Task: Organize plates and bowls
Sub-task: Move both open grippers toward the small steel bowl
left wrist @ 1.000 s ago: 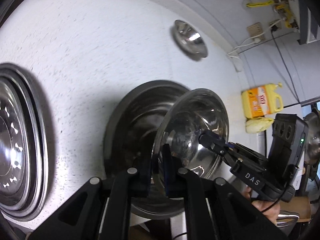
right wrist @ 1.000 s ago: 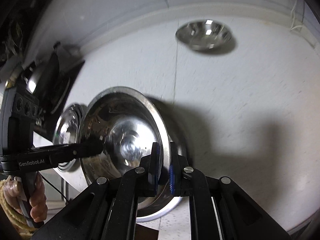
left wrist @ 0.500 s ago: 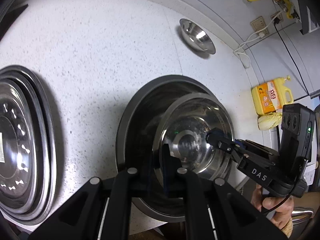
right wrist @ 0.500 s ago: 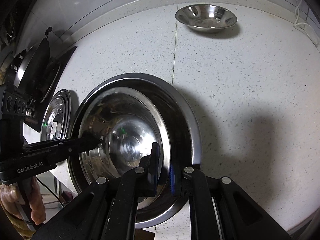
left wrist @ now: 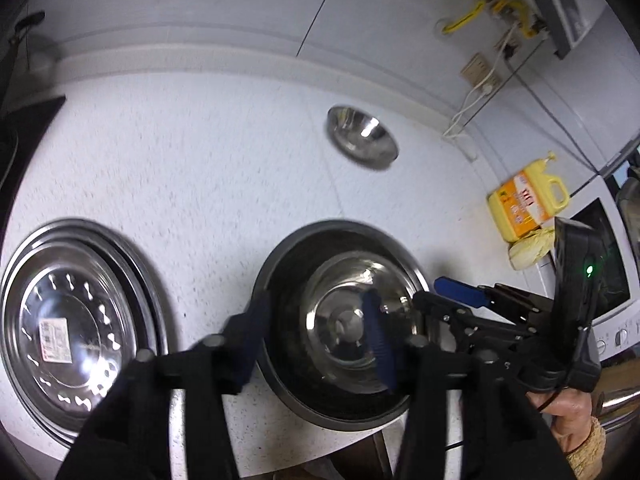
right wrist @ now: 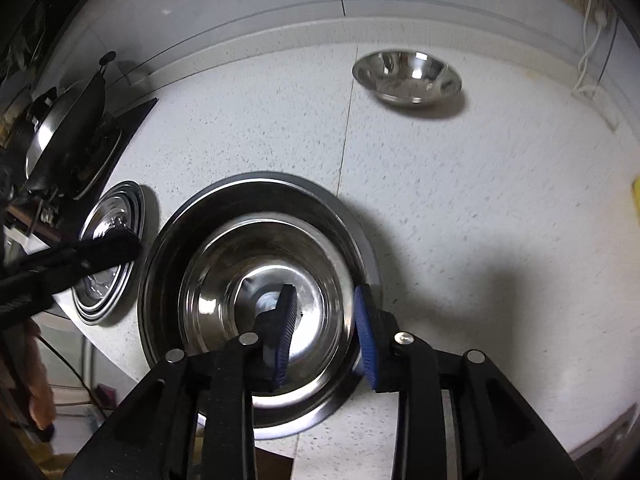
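Observation:
A mid-sized steel bowl (left wrist: 340, 320) (right wrist: 240, 272) sits nested inside a large dark steel bowl (left wrist: 280, 264) (right wrist: 256, 182) near the counter's front edge. My left gripper (left wrist: 314, 344) hovers above both bowls, its jaws opening and touching nothing. My right gripper (right wrist: 326, 330) is opening too. Its pads straddle the inner bowl's right rim without pressing on it. In the left wrist view the right gripper (left wrist: 440, 300) comes in from the right. A small steel bowl (left wrist: 362, 138) (right wrist: 408, 76) stands alone near the back wall. A stack of steel plates (left wrist: 72, 320) (right wrist: 108, 248) lies left of the bowls.
A yellow bottle (left wrist: 528, 204) and a pale cloth (left wrist: 528, 248) stand at the counter's right end. A pan with a lid (right wrist: 68, 128) sits on a stove at the left. Cables and a socket (left wrist: 480, 72) hang on the back wall. A hand (left wrist: 568, 412) holds the right gripper.
Both grippers lowered the tilted mid-sized bowl flat into the large bowl, then let go of its rim. The left gripper rose and opened wide; the right opened a little.

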